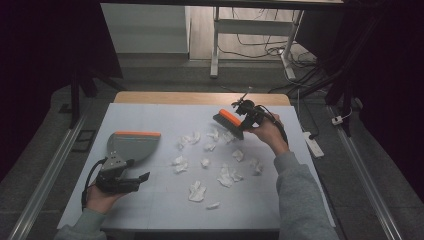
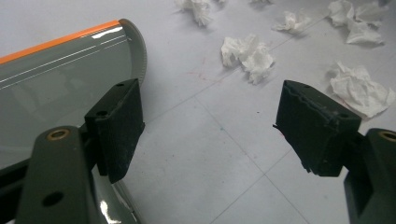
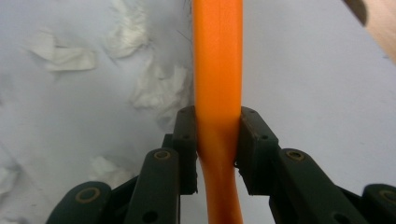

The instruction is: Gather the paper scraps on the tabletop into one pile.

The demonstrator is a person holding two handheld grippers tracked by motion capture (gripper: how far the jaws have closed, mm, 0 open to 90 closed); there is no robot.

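Observation:
A grey dustpan (image 1: 131,145) with an orange front lip lies on the white table (image 1: 150,120) at the left; its pan (image 2: 60,84) fills the left of the left gripper view. My left gripper (image 1: 134,181) sits just behind the dustpan, open, with nothing between its pads (image 2: 119,126). My right gripper (image 1: 246,116) is at the table's far right, shut on the orange back of a hand brush (image 1: 229,123), whose dark bristles hang down over the paper. The orange brush (image 3: 218,93) runs straight up between the pads. Several crumpled white paper balls (image 1: 227,175) lie scattered across the middle.
The paper balls (image 2: 247,53) spread from the centre to the right of the table. A wooden strip (image 1: 200,97) edges the far side. Metal rails (image 1: 45,175) run along both sides, and a power strip (image 1: 312,142) lies off the right edge.

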